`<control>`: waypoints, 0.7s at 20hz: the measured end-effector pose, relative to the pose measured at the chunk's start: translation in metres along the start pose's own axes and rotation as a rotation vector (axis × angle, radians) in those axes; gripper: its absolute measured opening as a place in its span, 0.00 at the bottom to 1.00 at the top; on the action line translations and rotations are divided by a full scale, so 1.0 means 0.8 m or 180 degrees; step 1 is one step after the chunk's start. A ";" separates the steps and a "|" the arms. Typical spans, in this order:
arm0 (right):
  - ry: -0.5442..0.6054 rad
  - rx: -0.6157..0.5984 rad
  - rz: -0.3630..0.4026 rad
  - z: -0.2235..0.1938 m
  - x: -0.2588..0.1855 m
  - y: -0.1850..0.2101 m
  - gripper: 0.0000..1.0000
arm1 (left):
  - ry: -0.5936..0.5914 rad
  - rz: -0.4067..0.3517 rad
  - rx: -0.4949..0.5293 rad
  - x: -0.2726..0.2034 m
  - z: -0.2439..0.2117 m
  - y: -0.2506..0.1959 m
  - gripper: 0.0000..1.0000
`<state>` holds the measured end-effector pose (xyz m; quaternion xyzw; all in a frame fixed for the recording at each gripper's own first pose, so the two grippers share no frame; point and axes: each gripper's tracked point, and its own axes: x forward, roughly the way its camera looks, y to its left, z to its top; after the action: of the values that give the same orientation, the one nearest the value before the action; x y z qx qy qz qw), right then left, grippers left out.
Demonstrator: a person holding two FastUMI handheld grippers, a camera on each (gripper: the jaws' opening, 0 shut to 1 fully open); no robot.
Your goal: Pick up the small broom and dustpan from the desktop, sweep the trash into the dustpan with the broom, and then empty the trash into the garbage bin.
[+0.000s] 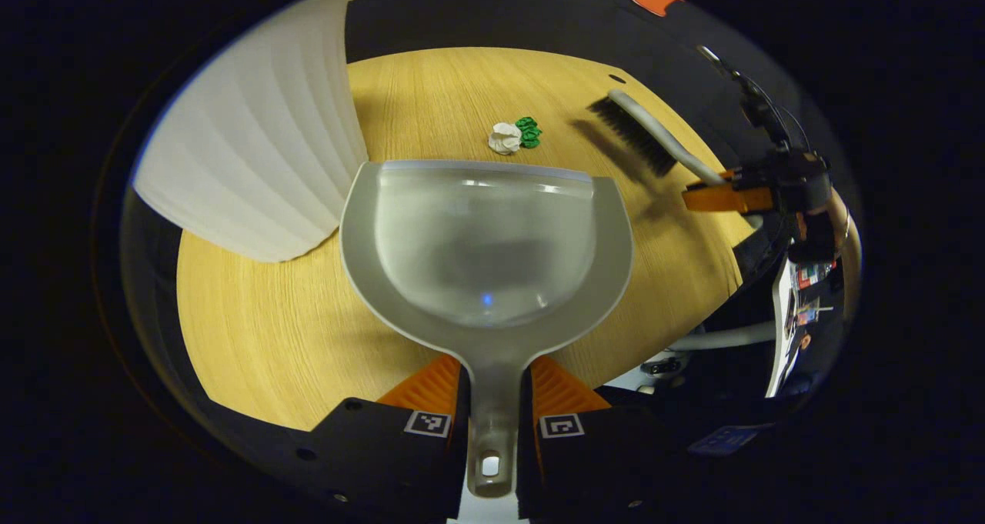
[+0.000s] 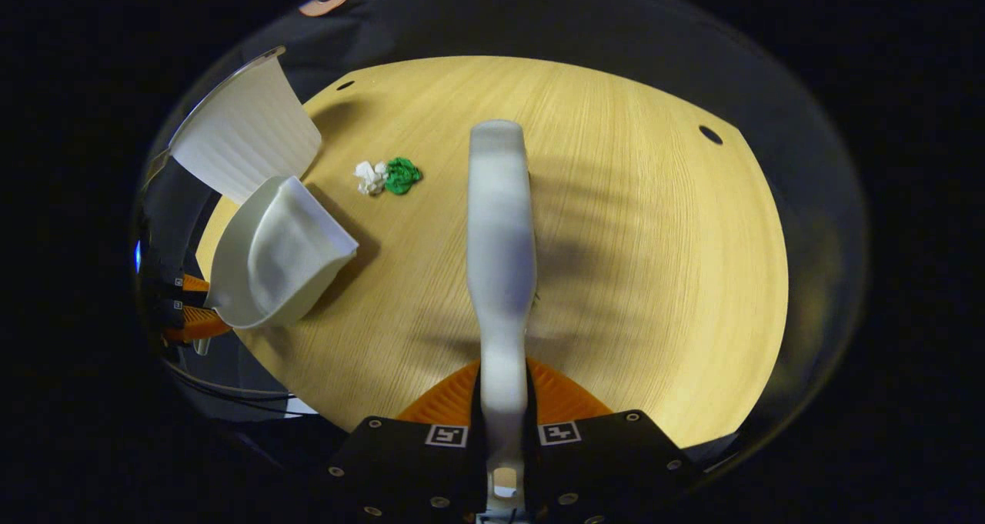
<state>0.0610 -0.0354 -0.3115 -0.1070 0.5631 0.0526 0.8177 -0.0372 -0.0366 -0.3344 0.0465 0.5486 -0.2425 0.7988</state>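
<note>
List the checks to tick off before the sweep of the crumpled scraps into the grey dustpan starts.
1. Left gripper shut on the grey plastic dustpan handle: ok.
2. Right gripper shut on the grey-handled black-bristled broom: ok.
3. Crumpled white paper scrap and green scrap lie together on the wooden desktop, ahead of the dustpan's mouth: ok.
4. Dustpan lip down on the desktop: cannot tell.
5. Broom bristles behind the scraps: not ok, they hang off to the side.
6. White ribbed garbage bin stands beside the dustpan: ok.
</note>
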 end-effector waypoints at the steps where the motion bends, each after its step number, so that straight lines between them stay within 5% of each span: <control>1: -0.0010 -0.0122 -0.0024 0.018 0.009 -0.004 0.18 | 0.0005 -0.0003 0.0111 -0.001 0.005 0.005 0.28; 4: 0.0068 -0.0441 -0.0053 0.061 0.041 -0.004 0.18 | 0.0123 -0.0036 0.0427 0.015 0.017 0.013 0.28; 9: 0.0254 -0.0747 0.0108 0.090 0.078 0.015 0.18 | 0.0480 -0.0162 0.0204 0.026 0.015 0.017 0.27; 14: 0.0311 -0.1088 0.0368 0.084 0.076 0.061 0.18 | 0.0576 -0.0066 0.0434 0.021 0.023 0.031 0.28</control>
<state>0.1344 0.0257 -0.3510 -0.2142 0.5902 0.1892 0.7550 -0.0060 -0.0265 -0.3470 0.1168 0.6011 -0.2823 0.7385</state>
